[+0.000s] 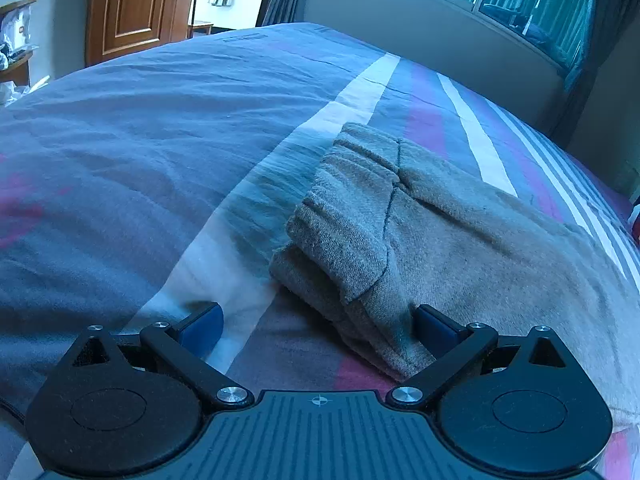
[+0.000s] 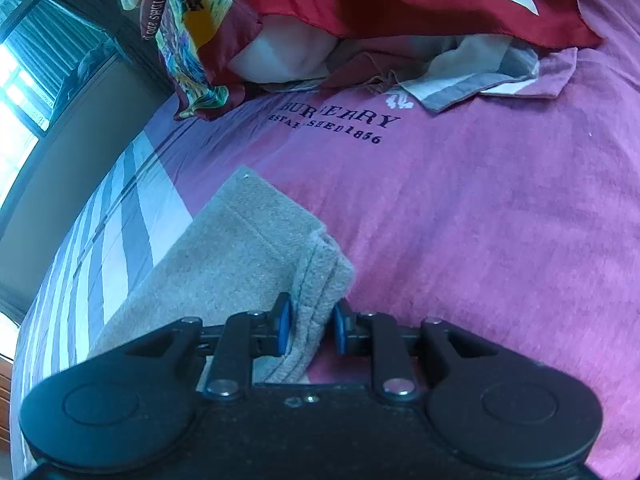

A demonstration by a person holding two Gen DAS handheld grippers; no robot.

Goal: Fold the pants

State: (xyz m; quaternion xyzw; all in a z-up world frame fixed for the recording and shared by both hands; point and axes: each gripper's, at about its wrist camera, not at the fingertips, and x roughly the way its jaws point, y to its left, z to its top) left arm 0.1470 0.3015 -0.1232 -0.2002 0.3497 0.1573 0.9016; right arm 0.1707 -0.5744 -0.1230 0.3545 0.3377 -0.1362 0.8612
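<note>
The grey-beige pants (image 1: 420, 232) lie folded lengthwise on the striped bed cover, their ribbed waistband toward the left wrist view's centre. My left gripper (image 1: 318, 328) is open, its jaws wide apart, with the waistband corner between the blue pads (image 1: 434, 330) but not pinched. In the right wrist view the other end of the pants (image 2: 240, 248) lies flat, and my right gripper (image 2: 310, 328) is shut on its layered hem edge, blue pads (image 2: 285, 326) on either side of the cloth.
A striped blue, white and pink bed cover (image 1: 160, 140) spreads under everything. A patterned red and yellow pillow (image 2: 340, 8) and crumpled cloth (image 2: 480, 72) lie at the bed head. A wooden door (image 1: 132, 8) and a window (image 1: 520, 0) stand beyond the bed.
</note>
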